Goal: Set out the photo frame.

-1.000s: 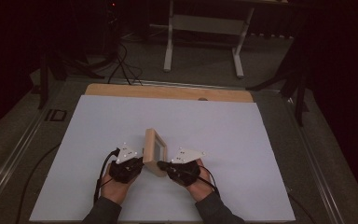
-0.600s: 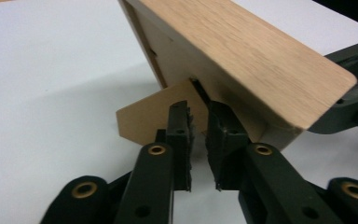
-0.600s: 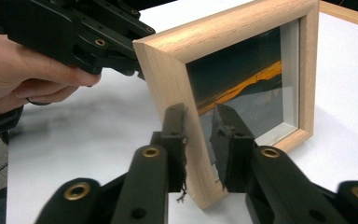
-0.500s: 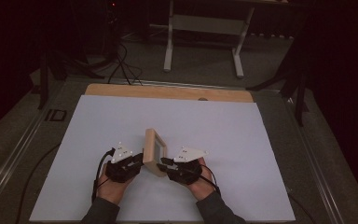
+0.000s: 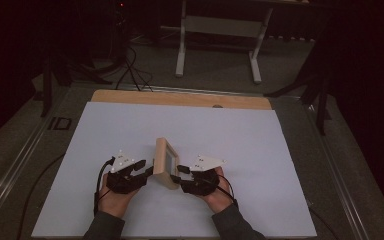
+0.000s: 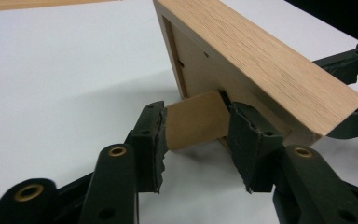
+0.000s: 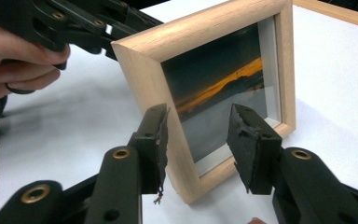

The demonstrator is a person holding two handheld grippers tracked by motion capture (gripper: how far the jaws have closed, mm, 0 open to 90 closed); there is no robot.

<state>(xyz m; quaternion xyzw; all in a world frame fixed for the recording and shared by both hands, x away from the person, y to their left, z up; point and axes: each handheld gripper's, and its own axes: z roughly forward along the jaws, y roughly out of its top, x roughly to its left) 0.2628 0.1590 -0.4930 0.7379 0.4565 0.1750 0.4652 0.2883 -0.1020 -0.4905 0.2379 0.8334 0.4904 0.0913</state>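
A small light-wood picture frame [image 5: 164, 165] stands upright on the white table top, with a sunset photo [image 7: 214, 79] facing my right gripper. My left gripper [image 5: 147, 170] is at the frame's back [image 6: 261, 70]. Its jaws have just been opening and now stand open [image 6: 196, 140], with the brown cardboard prop [image 6: 196, 121] between the pads. My right gripper [image 5: 180, 172] is at the front. Its jaws have also just been opening and stand open [image 7: 198, 140] astride the frame's near lower corner, without pressing on it.
The white sheet [image 5: 230, 135] covers the table, and a wooden strip [image 5: 180, 99] shows along the far edge. Beyond it on the dark floor are a metal stand [image 5: 220, 30] and cables [image 5: 130, 70]. Wide room lies left, right and behind the frame.
Both grippers' jaws have spread apart beside the frame. The hands have hardly shifted, and the frame stays upright in the same spot.
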